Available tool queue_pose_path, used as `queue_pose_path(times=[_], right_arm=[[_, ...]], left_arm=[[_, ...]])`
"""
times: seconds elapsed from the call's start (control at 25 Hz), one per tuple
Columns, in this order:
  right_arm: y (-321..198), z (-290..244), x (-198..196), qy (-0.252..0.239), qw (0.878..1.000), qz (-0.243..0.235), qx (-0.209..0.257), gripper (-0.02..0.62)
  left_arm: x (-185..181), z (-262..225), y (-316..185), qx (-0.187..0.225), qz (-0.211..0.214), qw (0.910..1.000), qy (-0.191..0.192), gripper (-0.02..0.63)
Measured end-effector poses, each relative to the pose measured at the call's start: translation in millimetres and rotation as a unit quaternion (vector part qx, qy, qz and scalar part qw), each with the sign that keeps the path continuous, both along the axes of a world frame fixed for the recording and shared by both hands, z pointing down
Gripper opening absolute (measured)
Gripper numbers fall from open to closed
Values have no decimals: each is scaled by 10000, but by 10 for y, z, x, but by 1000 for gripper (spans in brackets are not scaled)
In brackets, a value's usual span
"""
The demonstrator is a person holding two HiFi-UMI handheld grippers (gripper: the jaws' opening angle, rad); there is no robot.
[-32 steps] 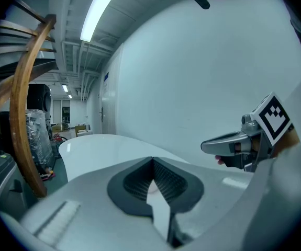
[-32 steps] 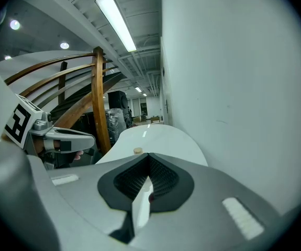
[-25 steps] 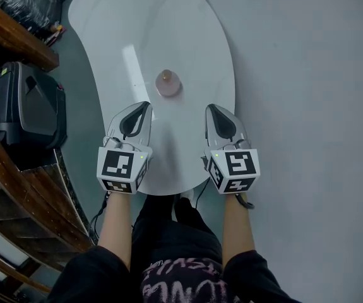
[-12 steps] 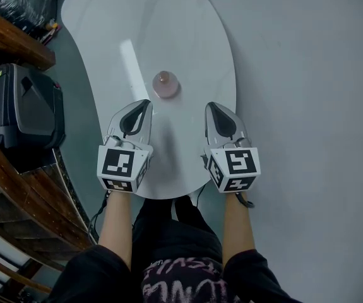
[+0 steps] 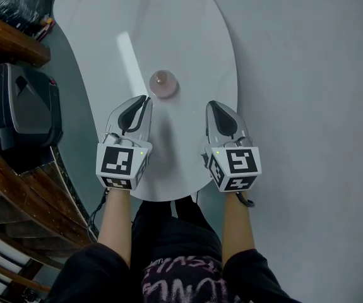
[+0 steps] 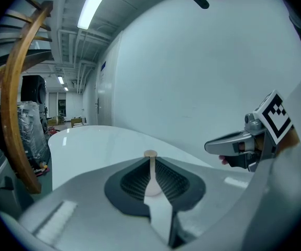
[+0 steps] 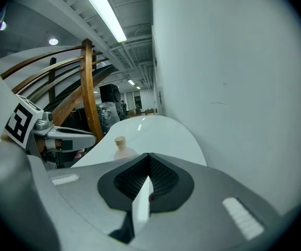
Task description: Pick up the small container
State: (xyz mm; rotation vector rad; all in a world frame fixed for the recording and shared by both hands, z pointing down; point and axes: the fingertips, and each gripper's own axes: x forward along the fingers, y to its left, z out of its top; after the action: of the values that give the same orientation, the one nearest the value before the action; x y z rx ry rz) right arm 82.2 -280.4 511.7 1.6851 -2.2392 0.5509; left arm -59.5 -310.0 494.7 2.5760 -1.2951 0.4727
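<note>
The picking up has not started, as far as I can judge. The small pinkish container with a cork-coloured stopper (image 5: 163,83) stands upright on the glossy white oval table (image 5: 181,24), alone, and nothing touches it. My left gripper (image 5: 142,104) hangs over the near part of the table with the container at about 1 o'clock from its tips, near but apart from them. My right gripper (image 5: 216,111) is at the same height in the head view, and the container lies at about 10 o'clock from it, a little farther away. In the left gripper view the jaws are pressed together and hold nothing; only the stopper (image 6: 150,153) shows above the line where they meet, so this gripper looks almost straight at the container. In the right gripper view the jaws are also together and empty, and the container (image 7: 121,146) stands at 11 o'clock from them, beside the left gripper (image 7: 61,137). So what is left is nearly everything — one gripper must spread its jaws, come forward around the body of the container, close on it and lift. In my opinion the left one is better placed for this. The container is small and round, and I would close gently so it does not tip over.
</note>
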Motion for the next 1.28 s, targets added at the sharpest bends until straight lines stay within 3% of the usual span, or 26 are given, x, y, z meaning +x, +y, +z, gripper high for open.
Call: queue_pose_path(times=[0.32, 0.56, 1.28], right_arm=[[4, 16, 82, 9, 9999, 100, -54, 11], [34, 71, 154, 49, 9997, 208, -129, 11], [28, 231, 193, 156, 9983, 466, -303, 12]], left_arm=[[131, 115, -85, -114, 311, 9994, -65, 161], [172, 154, -216, -104, 380, 9992, -24, 210], [284, 380, -448, -324, 678, 9971, 97, 230]])
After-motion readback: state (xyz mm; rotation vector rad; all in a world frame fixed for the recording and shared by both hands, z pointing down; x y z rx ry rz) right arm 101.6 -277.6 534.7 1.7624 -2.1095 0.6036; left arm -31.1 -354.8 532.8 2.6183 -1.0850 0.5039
